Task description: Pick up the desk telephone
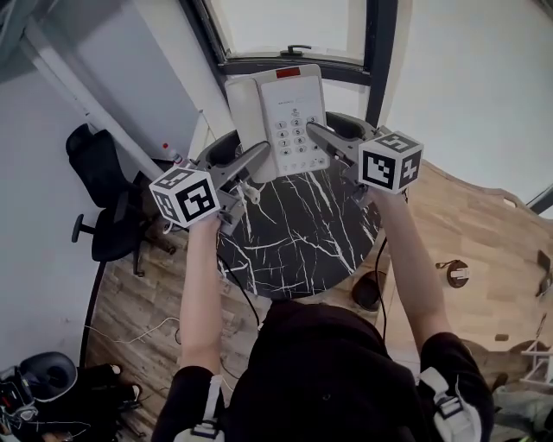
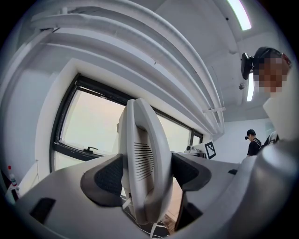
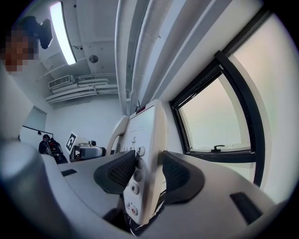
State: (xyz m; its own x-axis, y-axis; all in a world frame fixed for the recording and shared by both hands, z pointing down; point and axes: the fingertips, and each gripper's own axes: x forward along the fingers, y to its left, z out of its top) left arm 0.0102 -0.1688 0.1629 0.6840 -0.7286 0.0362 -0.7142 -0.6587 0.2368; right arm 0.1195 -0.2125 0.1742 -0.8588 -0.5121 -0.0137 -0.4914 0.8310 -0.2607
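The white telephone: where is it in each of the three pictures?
Head view: telephone top centre, between left gripper and right gripper.
Left gripper view: telephone centre, handset side between the jaws.
Right gripper view: telephone centre, keypad edge between the jaws.
Shared landmark: the black-framed window behind it.

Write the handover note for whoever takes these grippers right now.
Grippers: the left gripper is shut on the phone, on its handset side. The right gripper is shut on its keypad side.
Things: the phone hangs between the two grippers, keypad facing up, above the far edge of the table.
Done: phone gripped from both sides and off the table.
Left: probably just hold it steady. Keep both grips on, since letting one go would likely tip it.
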